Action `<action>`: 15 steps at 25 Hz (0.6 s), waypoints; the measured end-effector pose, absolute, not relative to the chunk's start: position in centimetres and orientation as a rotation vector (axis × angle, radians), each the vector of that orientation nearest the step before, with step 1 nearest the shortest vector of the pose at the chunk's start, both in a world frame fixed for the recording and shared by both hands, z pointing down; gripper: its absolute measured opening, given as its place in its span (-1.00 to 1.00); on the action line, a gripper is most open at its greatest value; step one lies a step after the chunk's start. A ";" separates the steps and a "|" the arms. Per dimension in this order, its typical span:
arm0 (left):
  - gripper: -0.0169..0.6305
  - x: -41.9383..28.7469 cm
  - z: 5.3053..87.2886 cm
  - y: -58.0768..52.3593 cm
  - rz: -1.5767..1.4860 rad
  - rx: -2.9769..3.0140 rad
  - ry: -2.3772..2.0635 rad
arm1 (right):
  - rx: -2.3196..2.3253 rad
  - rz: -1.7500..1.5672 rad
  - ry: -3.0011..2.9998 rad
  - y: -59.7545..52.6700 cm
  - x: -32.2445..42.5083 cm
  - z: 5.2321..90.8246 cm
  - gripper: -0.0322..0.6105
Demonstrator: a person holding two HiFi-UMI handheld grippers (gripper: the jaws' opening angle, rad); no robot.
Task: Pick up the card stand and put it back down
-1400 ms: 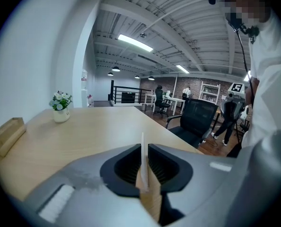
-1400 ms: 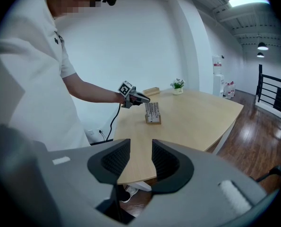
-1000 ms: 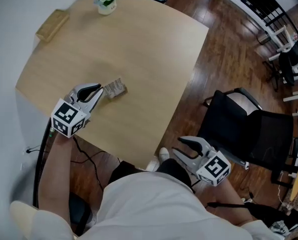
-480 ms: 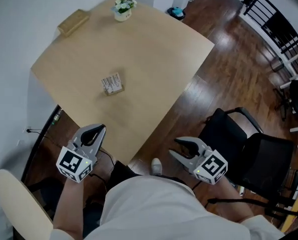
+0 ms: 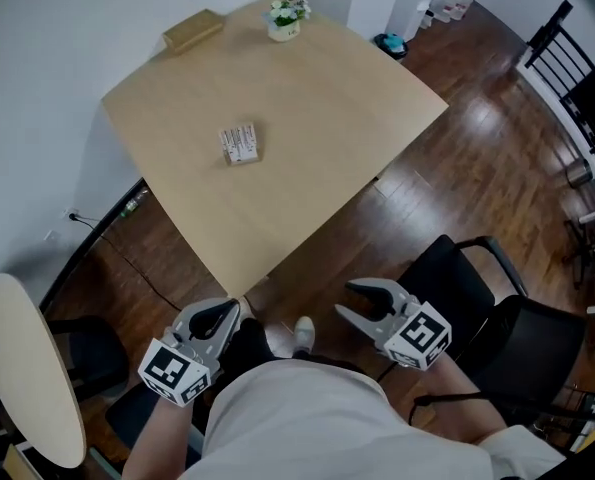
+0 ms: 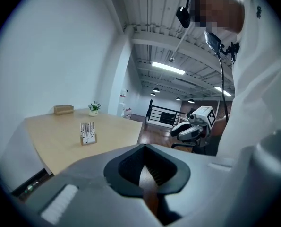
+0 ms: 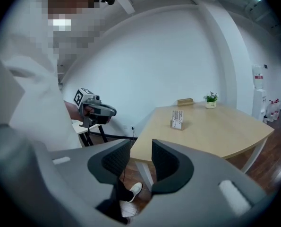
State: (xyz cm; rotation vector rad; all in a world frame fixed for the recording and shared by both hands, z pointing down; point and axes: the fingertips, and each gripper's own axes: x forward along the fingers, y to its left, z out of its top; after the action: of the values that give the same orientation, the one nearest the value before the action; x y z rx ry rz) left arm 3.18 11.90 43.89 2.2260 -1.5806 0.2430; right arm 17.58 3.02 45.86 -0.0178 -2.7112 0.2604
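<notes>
Pulls the left gripper (image 5: pixel 222 316) back off the tabletop (image 5: pixel 327 98) to seven o'clock, jaws together, empty; holds the right gripper (image 5: pixel 346 299) at five o'clock, jaws apart. Leaves the card stand (image 5: pixel 240 143) upright at eleven o'clock, apparently finishing the task.

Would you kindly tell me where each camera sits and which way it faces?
Head view: on the person's head, looking steeply down at the table, card stand and floor; shows torso, left gripper, right gripper.
Left gripper view: on the left gripper, facing the table over its shut jaws; shows the torso and right gripper.
Right gripper view: on the right gripper, facing the table between its open jaws; shows the torso and left gripper.
Shared: both gripper views see the card stand upright on the table.
</notes>
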 end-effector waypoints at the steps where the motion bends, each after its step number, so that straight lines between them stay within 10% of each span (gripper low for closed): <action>1: -0.93 3.7 43.8 12.4 0.231 2.217 -1.585 | -0.025 0.256 -2.716 3.5 17.8 45.9 -0.44; 15: -0.93 6.7 41.7 12.8 0.184 2.254 -1.616 | -0.002 0.222 -2.756 4.9 20.8 44.8 -0.46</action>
State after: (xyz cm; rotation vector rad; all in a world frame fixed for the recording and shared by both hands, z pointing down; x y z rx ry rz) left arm 6.65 12.80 41.68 2.2540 -1.6158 0.1844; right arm 20.77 4.89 44.79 -0.0020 -2.7564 0.2216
